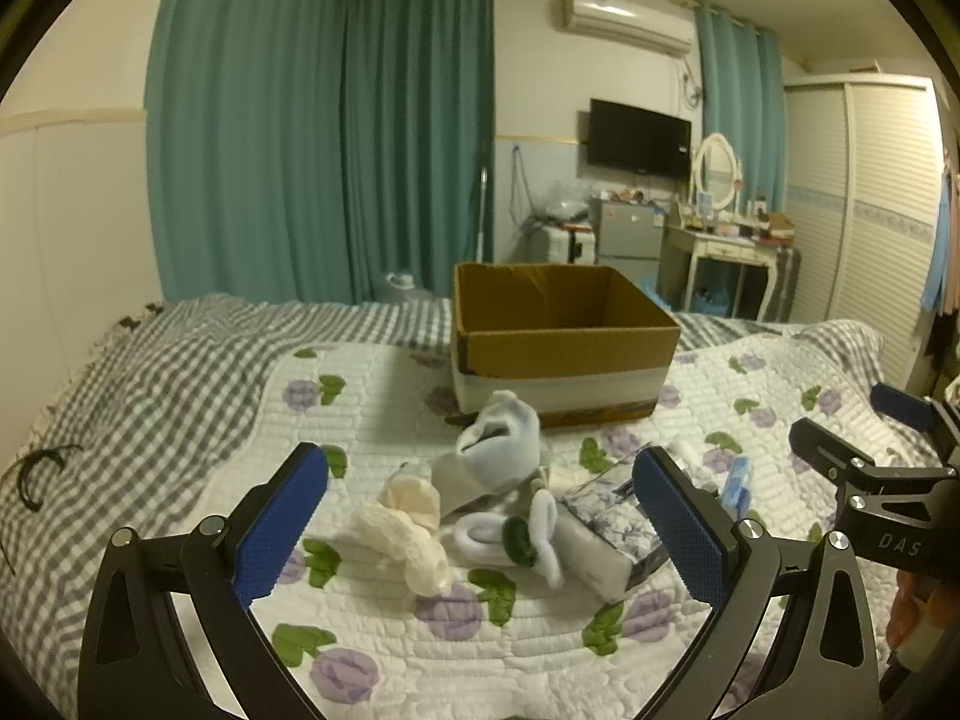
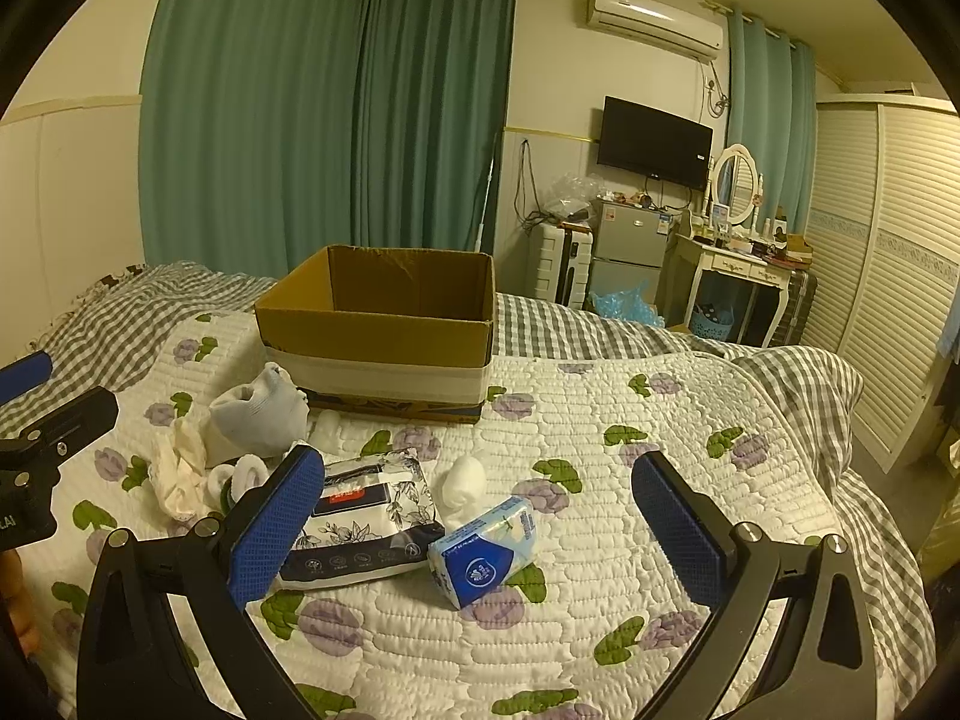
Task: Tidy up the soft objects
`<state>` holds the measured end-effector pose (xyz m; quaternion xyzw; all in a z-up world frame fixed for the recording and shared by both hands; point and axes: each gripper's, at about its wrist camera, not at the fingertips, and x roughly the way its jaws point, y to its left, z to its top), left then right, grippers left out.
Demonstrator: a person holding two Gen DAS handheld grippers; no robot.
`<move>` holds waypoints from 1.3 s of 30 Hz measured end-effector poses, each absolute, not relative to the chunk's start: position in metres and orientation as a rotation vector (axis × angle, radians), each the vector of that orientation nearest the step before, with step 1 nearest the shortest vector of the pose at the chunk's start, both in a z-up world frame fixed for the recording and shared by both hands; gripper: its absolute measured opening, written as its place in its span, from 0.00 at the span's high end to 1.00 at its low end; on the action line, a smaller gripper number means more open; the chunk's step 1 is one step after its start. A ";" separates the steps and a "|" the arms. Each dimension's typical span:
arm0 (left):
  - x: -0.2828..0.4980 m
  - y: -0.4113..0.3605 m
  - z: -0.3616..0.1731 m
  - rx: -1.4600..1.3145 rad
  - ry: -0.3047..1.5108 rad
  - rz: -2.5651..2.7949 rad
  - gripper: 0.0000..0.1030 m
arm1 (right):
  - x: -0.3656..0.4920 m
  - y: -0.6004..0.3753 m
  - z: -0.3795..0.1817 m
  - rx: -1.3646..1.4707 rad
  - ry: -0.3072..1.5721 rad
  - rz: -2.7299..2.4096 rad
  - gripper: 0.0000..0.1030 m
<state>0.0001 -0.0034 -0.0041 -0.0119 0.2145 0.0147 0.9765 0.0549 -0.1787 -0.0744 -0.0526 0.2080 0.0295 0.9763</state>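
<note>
An open cardboard box (image 1: 564,336) (image 2: 384,324) stands on the quilted bed. In front of it lies a pile of soft things: a pale blue sock (image 1: 498,438) (image 2: 258,414), a cream cloth (image 1: 408,534) (image 2: 177,474), white and green hair ties (image 1: 510,534), a floral tissue pack (image 1: 606,534) (image 2: 360,516), a small blue tissue pack (image 2: 486,552) and a white cotton ball (image 2: 465,480). My left gripper (image 1: 480,528) is open above the pile. My right gripper (image 2: 480,531) is open over the blue tissue pack. Both are empty.
The flowered quilt (image 2: 600,480) lies over a grey checked sheet (image 1: 120,390). A black hair claw (image 1: 36,468) lies at the left. Beyond the bed are teal curtains, a small fridge (image 2: 630,246), a dressing table (image 2: 738,264) and a wardrobe.
</note>
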 end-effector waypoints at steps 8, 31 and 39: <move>0.000 -0.004 -0.004 -0.024 0.433 0.030 0.00 | 0.055 -0.178 -0.074 -0.107 0.420 0.059 0.00; 0.000 -0.004 -0.006 -0.030 0.437 0.027 0.00 | 0.056 -0.176 -0.076 -0.121 0.426 0.062 0.00; 0.000 -0.003 -0.005 -0.032 0.438 0.027 0.00 | 0.056 -0.176 -0.076 -0.121 0.426 0.063 0.00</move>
